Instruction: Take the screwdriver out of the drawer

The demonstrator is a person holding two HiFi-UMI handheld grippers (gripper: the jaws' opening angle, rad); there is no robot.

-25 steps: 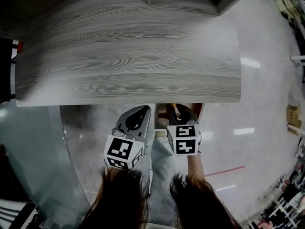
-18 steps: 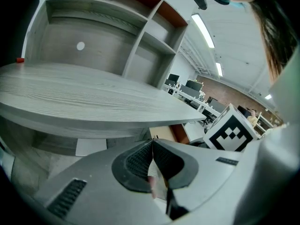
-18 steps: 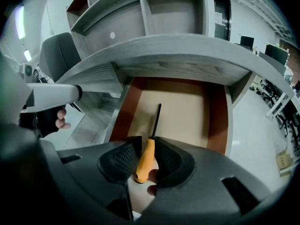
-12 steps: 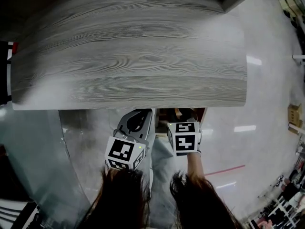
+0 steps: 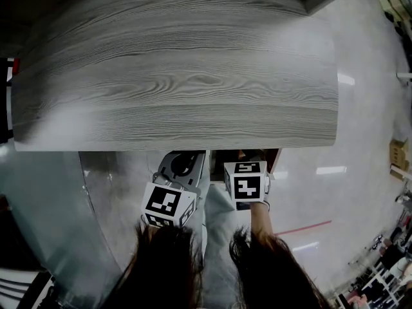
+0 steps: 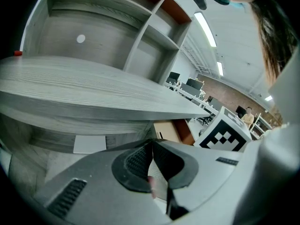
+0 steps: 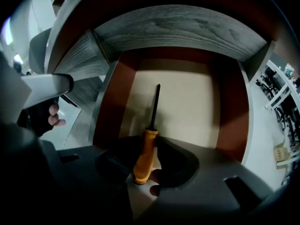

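Right gripper view: right gripper (image 7: pixel 150 140) tight around screwdriver (image 7: pixel 145 153) in drawer (image 7: pixel 190 102).

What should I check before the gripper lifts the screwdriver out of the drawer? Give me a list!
1. Brown wooden drawer open under the grey wood-grain desktop: ok.
2. Orange-handled screwdriver between the right gripper jaws: ok, they close on the handle.
3. Grip firm enough to lift: cannot tell.
4. Black shaft apart from the drawer's side walls: ok, it lies mid-floor.
5. Left gripper out of the way: ok, jaws together, empty, outside the drawer.
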